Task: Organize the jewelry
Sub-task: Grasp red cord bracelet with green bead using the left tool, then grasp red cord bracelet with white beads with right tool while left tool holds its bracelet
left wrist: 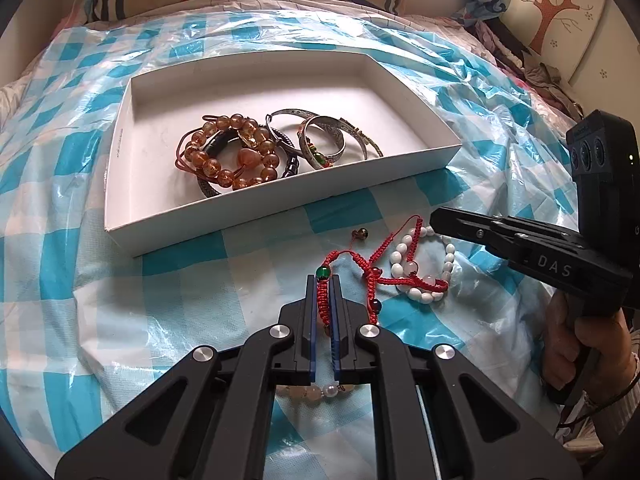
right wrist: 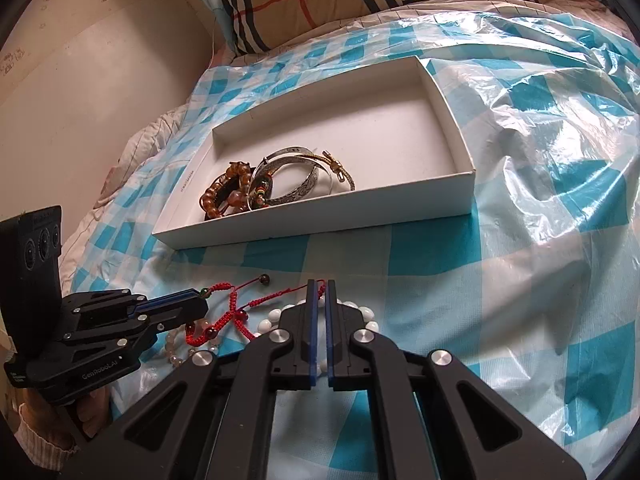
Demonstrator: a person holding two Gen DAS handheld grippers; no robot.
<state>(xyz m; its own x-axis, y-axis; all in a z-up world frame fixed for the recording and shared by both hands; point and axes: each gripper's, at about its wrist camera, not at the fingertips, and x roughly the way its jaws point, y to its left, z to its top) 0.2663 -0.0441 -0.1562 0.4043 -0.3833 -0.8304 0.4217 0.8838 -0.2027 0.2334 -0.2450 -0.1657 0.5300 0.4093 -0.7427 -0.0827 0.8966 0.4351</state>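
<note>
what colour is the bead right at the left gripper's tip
Green, on the red braided bracelet; the bead shows best in the left wrist view.

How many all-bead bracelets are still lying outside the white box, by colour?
White bead bracelet: 1
Pale pink bead bracelet: 1
Total: 2

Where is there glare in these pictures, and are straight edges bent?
Right wrist view: strong glare on the crumpled plastic sheet at right. Left wrist view: milder glare beyond the white box, whose near edge bows from fisheye distortion; corners are dark in both.
</note>
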